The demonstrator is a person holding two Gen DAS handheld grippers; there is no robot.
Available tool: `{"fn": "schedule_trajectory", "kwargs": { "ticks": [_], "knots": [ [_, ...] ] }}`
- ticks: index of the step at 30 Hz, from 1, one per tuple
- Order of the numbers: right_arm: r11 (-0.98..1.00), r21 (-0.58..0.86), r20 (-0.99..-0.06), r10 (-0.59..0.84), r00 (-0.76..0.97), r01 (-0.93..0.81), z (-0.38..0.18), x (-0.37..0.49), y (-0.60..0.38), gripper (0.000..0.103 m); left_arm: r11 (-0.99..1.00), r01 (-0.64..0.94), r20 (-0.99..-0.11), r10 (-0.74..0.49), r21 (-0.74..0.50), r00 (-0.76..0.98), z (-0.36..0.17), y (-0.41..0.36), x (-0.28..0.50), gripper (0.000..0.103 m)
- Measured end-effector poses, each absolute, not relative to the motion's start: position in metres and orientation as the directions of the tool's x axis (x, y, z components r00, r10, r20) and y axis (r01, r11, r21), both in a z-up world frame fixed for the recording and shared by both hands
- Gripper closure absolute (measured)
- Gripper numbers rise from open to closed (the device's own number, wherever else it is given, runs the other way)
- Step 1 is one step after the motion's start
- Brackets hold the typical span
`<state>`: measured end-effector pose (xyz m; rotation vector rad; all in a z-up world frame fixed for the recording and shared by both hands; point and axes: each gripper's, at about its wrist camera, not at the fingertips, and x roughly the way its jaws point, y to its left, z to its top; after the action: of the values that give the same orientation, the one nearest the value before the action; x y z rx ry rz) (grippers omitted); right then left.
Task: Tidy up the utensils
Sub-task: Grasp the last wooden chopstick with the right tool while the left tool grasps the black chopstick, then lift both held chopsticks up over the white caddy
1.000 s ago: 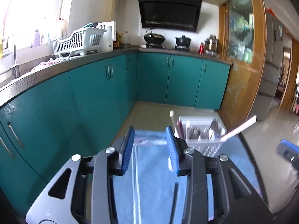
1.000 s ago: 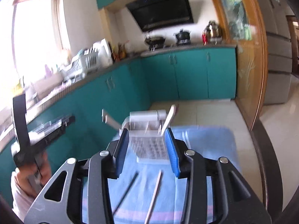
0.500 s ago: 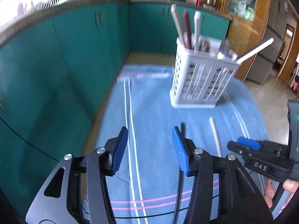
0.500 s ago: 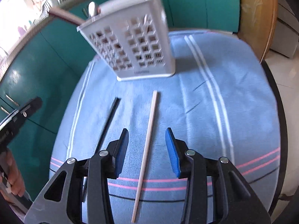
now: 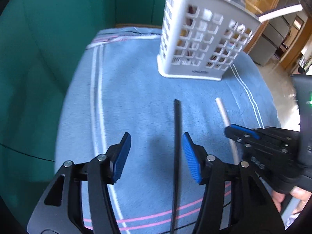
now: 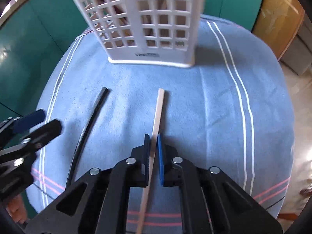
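Both grippers have dropped to the blue towel (image 6: 214, 105): the right gripper (image 6: 154, 154) has just closed, pinching the pale chopstick (image 6: 159, 109) at lower centre, so lift it level toward the white basket (image 6: 148, 19) at top, while the left gripper (image 5: 155, 154), just opened wider, straddles the black chopstick (image 5: 177, 136) untouched.

Two chopsticks, one black (image 6: 88, 124) and one pale (image 6: 159, 109), one white basket (image 6: 148, 19), one blue towel (image 6: 214, 107).

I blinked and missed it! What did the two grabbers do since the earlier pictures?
Both came down toward the blue towel. The right gripper has just closed on the pale wooden chopstick. The left gripper has been opening and now straddles the black chopstick without pinching it. The white plastic lattice utensil basket stayed put.
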<state>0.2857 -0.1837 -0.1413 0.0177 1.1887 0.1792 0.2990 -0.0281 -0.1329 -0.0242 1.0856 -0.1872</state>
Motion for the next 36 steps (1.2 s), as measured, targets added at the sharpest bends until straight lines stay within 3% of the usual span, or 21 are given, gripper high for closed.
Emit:
{"fn": "schedule_trajectory", "kwargs": {
  "ticks": [4,7,16,18,22,29,36],
  "knots": [
    [0.986,0.120,-0.923,0.153,0.354,-0.112,-0.142,0.283,-0.196,0.094,0.981,0.177,-0.896,-0.153,-0.085,0.416,-0.148,-0.047,0.315,0.047],
    [0.987,0.127,-0.922,0.154,0.356,-0.096,-0.139,0.293,-0.204,0.085,0.980,0.193,-0.910,-0.130,-0.056,0.395,-0.156,-0.057,0.326,0.048],
    [0.987,0.097,-0.934,0.135,0.332,-0.129,-0.142,0.322,-0.196,0.085,0.976,0.219,-0.913,-0.074,0.018,0.402,-0.158,-0.063,0.335,0.055],
    [0.987,0.074,-0.935,0.118,0.334,-0.139,-0.142,0.323,-0.190,0.085,0.976,0.217,-0.911,-0.071,0.021,0.407,-0.157,-0.062,0.335,0.063],
    [0.986,0.047,-0.932,0.102,0.349,-0.162,-0.141,0.318,-0.187,0.094,0.976,0.217,-0.905,-0.073,0.022,0.419,-0.154,-0.063,0.334,0.094],
    [0.985,0.106,-0.912,0.151,0.382,-0.137,-0.130,0.301,-0.200,0.097,0.985,0.173,-0.868,-0.085,0.001,0.489,-0.134,-0.055,0.319,0.097],
    [0.977,0.143,-0.813,0.207,0.544,-0.158,-0.047,0.261,-0.223,0.097,0.986,0.169,-0.735,-0.114,0.001,0.669,-0.049,-0.045,0.271,0.097]
  ]
}}
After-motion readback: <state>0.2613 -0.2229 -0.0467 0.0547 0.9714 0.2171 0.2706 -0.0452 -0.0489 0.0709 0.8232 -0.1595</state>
